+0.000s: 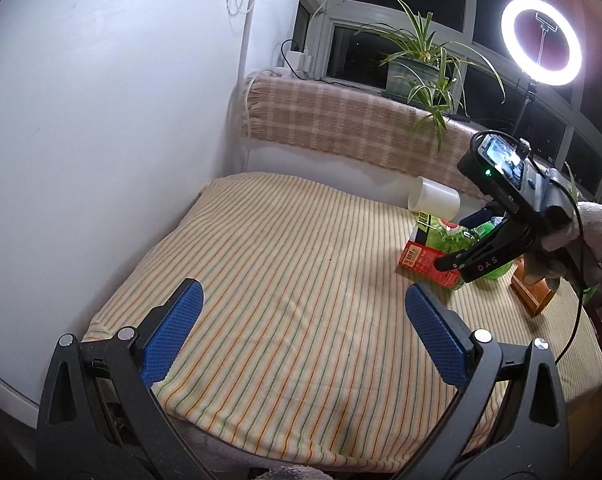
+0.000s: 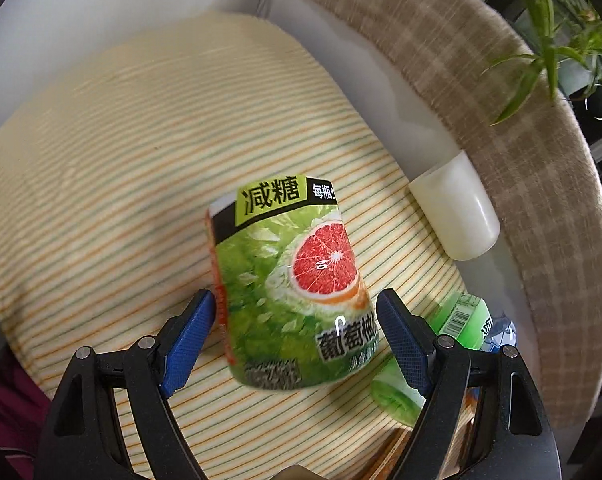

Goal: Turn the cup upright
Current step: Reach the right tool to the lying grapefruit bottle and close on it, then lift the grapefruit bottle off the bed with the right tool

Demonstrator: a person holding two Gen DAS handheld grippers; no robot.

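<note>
Striped cloth (image 1: 285,280) in cream, orange and green covers the desk. Left tongs (image 1: 301,332) hover wide apart over a bare stretch of this cloth, gripping nothing. Right tongs (image 2: 295,340) bracket the printed cup (image 2: 293,292), which bears a grapefruit graphic on a green label; the left pad (image 2: 189,336) touches the cup wall, while contact at the right pad (image 2: 405,344) cannot be confirmed. In the left wrist view, the cup sits right of centre, just in front of a white cylinder (image 1: 433,200) lying on its side at the desk's far edge. A green bottle (image 2: 441,356) lies just beside the right tongs.
</note>
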